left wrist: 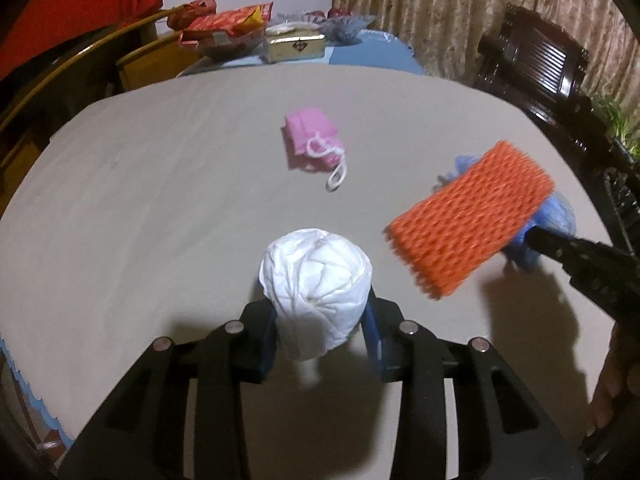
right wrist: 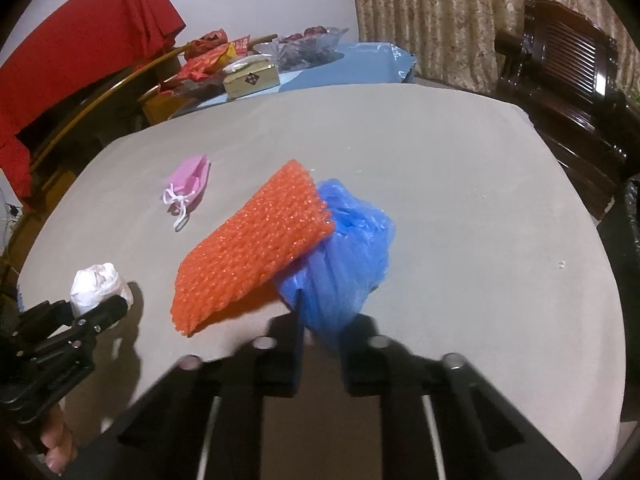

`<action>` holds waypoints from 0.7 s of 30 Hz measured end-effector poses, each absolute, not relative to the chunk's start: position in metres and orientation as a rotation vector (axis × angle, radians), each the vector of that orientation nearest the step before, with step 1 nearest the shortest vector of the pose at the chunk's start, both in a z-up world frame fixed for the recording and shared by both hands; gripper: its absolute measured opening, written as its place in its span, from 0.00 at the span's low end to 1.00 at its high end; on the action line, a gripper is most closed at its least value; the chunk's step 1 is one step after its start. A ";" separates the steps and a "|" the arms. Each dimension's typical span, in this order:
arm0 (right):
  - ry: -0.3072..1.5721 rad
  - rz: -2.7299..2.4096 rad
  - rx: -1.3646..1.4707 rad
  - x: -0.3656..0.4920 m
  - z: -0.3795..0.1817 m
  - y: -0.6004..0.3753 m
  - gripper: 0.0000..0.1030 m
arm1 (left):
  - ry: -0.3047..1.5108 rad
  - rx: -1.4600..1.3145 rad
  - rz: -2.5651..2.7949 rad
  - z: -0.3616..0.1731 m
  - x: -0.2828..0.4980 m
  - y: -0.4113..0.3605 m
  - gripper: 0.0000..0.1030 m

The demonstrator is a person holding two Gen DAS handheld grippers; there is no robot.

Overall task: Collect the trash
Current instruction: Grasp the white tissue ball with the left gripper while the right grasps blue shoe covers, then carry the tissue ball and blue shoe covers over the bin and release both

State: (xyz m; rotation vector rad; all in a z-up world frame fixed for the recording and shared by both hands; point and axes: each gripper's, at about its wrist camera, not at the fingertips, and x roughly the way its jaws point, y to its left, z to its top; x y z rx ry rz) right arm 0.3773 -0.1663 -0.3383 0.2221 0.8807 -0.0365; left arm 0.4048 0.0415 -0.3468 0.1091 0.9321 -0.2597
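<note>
My left gripper (left wrist: pixel 318 328) is shut on a white crumpled tissue ball (left wrist: pixel 316 284), held just above the grey table (left wrist: pixel 160 200); it also shows in the right wrist view (right wrist: pixel 98 284). My right gripper (right wrist: pixel 320 328) is shut on a blue plastic bag (right wrist: pixel 344 252), and an orange foam net sleeve (right wrist: pixel 252 244) hangs with it; both show in the left wrist view, sleeve (left wrist: pixel 468 220), bag (left wrist: pixel 556 216). A pink folded face mask (left wrist: pixel 314 142) lies on the table's middle, also in the right wrist view (right wrist: pixel 188 184).
At the far end, on a blue cloth (left wrist: pixel 368 54), stand a gold box (left wrist: pixel 294 46), red snack packets (left wrist: pixel 228 22) and a glass dish (right wrist: pixel 308 46). A dark wooden chair (left wrist: pixel 536 64) is at the right. A red cloth (right wrist: pixel 80 48) hangs at the left.
</note>
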 end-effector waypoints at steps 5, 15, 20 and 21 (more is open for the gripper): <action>0.866 -0.039 0.233 0.372 -0.328 -0.175 0.01 | 0.917 0.096 -0.282 -0.333 0.394 0.028 0.33; 0.839 -0.059 0.262 0.351 -0.309 -0.203 0.01 | 0.895 0.104 -0.308 -0.313 0.372 -0.001 0.34; 0.816 -0.070 0.279 0.338 -0.296 -0.220 0.01 | 0.881 0.120 -0.301 -0.302 0.364 -0.014 0.34; 0.811 -0.071 0.281 0.335 -0.293 -0.223 0.01 | 0.877 0.125 -0.298 -0.300 0.362 -0.017 0.34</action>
